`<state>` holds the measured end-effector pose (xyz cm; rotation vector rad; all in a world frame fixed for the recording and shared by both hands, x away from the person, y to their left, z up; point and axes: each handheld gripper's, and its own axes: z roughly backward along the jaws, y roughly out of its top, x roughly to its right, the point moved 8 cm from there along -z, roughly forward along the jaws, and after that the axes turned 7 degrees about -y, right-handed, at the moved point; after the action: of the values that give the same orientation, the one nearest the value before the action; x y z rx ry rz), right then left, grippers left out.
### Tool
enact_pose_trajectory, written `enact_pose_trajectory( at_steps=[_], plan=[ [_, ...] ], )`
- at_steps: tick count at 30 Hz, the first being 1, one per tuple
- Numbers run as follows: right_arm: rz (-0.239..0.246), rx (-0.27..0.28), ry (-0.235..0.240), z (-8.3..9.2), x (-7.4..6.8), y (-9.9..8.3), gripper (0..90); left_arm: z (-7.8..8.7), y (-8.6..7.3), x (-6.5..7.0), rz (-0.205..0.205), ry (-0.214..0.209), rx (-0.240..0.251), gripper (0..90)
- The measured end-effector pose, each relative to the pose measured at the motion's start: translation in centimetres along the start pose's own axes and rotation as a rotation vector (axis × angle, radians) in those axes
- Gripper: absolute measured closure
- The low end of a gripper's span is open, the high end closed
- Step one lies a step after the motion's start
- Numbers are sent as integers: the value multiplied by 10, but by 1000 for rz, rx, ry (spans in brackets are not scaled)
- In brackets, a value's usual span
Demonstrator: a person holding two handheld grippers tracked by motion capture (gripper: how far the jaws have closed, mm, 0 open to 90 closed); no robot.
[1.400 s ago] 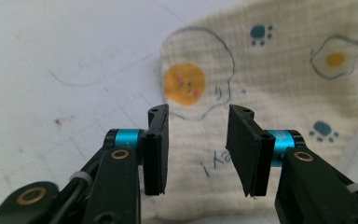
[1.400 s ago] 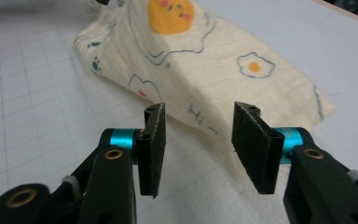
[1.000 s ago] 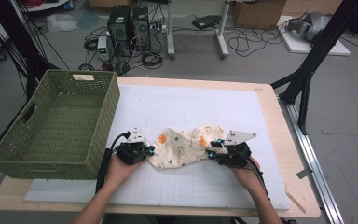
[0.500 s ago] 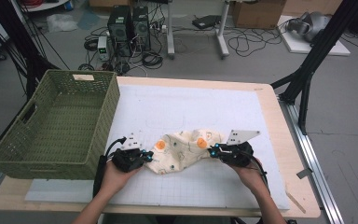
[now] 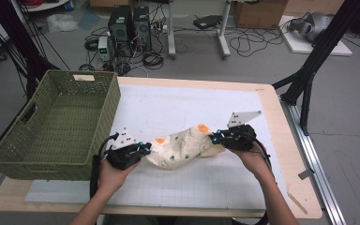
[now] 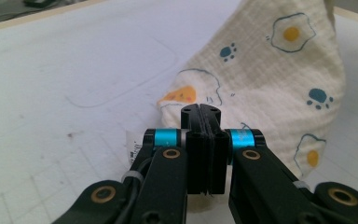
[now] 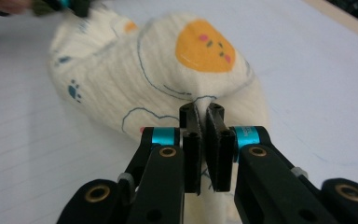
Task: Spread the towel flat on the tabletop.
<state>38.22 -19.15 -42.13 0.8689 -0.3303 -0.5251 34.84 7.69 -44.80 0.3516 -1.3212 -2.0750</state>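
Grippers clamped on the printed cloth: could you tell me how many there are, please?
2. The left gripper pinches the cloth at its left end; the right gripper pinches its right end.

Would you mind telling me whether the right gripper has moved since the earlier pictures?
Yes. The right gripper, shut on the cloth, has moved farther from the table's near edge.

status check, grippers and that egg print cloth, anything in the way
Left gripper shut on cloth. Right gripper shut on its other end. Cloth slung between them above the white mat. Green basket off to the left, apart.
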Motion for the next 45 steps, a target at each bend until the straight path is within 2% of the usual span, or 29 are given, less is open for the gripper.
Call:
enact_pose_trajectory(
  at_steps=[2, 5, 7, 9, 12, 16, 18, 20, 24, 27, 29, 32, 34, 39, 43, 45],
  plan=[
    [-25, -33, -35, -17, 15, -6, 863, -10, -2, -11, 14, 40, -6, 888],
    [-61, -40, -65, -33, 27, -11, 863, -25, -9, -25, 57, 78, -27, 887],
    [-68, -58, -85, -42, 34, -16, 861, -32, -14, -31, 53, 102, -53, 887],
    [-90, -73, -95, -48, 40, -23, 849, -37, -19, -36, 73, 107, -74, 886],
    [-126, -69, -90, -50, 44, -27, 776, -39, -22, -38, 73, 109, -90, 884],
    [-121, -25, -78, -36, 36, -18, 688, -35, -20, -36, 63, 101, -83, 850],
    [-103, 3, -87, -26, 31, -13, 653, -33, -17, -34, 72, 89, -65, 760],
    [-95, 21, -92, -17, 26, -9, 617, -30, -15, -30, 64, 73, -60, 665],
    [-54, 64, -117, 0, 15, -4, 599, -27, -12, -22, 14, 47, -59, 632],
    [-49, 82, -104, 6, 6, -7, 600, -28, -12, -21, 2, 30, -58, 632],
    [-41, 85, -97, 7, -1, -13, 599, -30, -14, -21, -6, 23, -69, 632],
    [-40, 89, -93, 6, -11, -23, 591, -33, -16, -23, -10, 44, -82, 573],
    [-44, 97, -90, 3, -19, -30, 593, -36, -17, -23, -14, 45, -90, 574],
    [-40, 76, -83, -10, -34, -41, 596, -44, -24, -20, -31, 40, -155, 699],
    [-24, 60, -102, -22, -35, -42, 586, -49, -28, -19, -31, 32, -188, 745],
    [-10, 42, -112, -27, -34, -44, 582, -50, -28, -20, -24, 29, -183, 755]
  ],
)
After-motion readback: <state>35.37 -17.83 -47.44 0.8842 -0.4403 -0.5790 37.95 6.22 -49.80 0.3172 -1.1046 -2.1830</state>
